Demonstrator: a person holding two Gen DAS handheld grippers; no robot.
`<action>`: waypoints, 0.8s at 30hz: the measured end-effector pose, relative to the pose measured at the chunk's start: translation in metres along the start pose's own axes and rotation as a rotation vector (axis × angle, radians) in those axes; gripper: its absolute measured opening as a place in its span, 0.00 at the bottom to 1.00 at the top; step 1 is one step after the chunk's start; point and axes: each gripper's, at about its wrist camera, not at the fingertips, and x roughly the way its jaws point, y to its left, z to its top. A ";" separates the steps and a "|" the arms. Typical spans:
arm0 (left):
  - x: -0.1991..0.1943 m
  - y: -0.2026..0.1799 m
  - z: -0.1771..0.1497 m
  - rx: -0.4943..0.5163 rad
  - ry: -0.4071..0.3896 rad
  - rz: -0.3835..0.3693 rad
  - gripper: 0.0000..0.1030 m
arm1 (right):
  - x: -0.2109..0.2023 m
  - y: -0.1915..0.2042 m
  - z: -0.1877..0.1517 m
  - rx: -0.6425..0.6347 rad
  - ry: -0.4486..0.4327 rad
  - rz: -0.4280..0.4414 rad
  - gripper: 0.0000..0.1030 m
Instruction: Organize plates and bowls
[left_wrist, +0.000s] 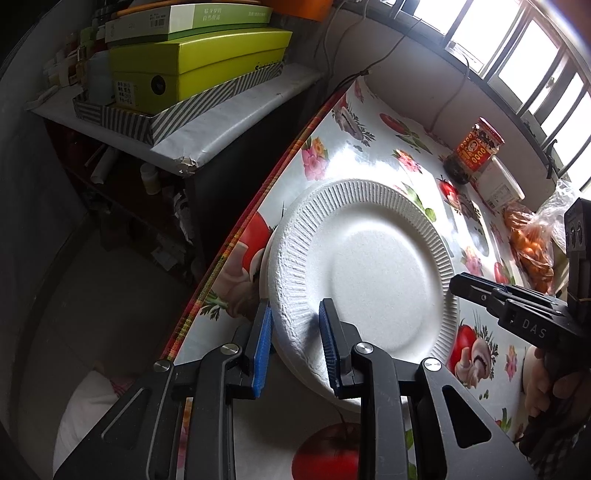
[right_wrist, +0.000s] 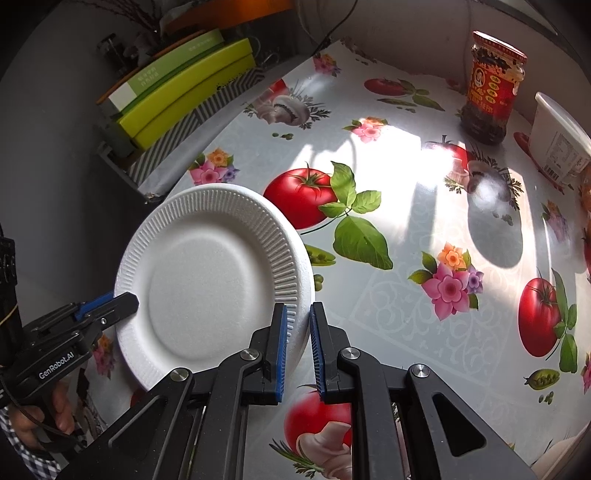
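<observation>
Both tools are on the same white foam plate (left_wrist: 369, 266) here, one at each side of it, near the worktop's (right_wrist: 406, 229) left edge. The left tool (left_wrist: 295, 343) has its blue pads nipped onto the plate's ribbed rim, one pad (left_wrist: 263, 343) outside the rim and the other over the inner face, jaws drawn in narrow around it. Across the plate, the right tool (right_wrist: 297, 347) has its jaws closed down on the opposite rim, the thin edge pinched between the two blue pads. In the left wrist view a second white rim peeks out from under the plate on its left side, so it seems to sit over another piece; what that piece is I can't tell. The worktop wears a glossy cloth printed with tomatoes, mushrooms and flowers, with bright sun patches across it. Farther back, well clear of the plate, stands a red-labelled jar (right_wrist: 491, 85), and just beside that a white tub (right_wrist: 557, 144). A bag of orange fruit (left_wrist: 532, 251) lies near the window side. Off the worktop's left edge, a yellow-green box (left_wrist: 195, 62) sits stacked on a shelf.
</observation>
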 end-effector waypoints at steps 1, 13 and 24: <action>0.000 0.000 0.000 0.002 0.000 0.002 0.26 | 0.000 0.000 0.000 -0.001 0.000 -0.002 0.13; 0.001 -0.001 0.000 0.005 0.003 0.012 0.26 | 0.000 0.000 0.000 -0.002 -0.003 -0.006 0.13; 0.001 -0.004 0.000 0.010 0.007 0.029 0.26 | 0.000 0.000 -0.001 -0.002 -0.004 -0.008 0.13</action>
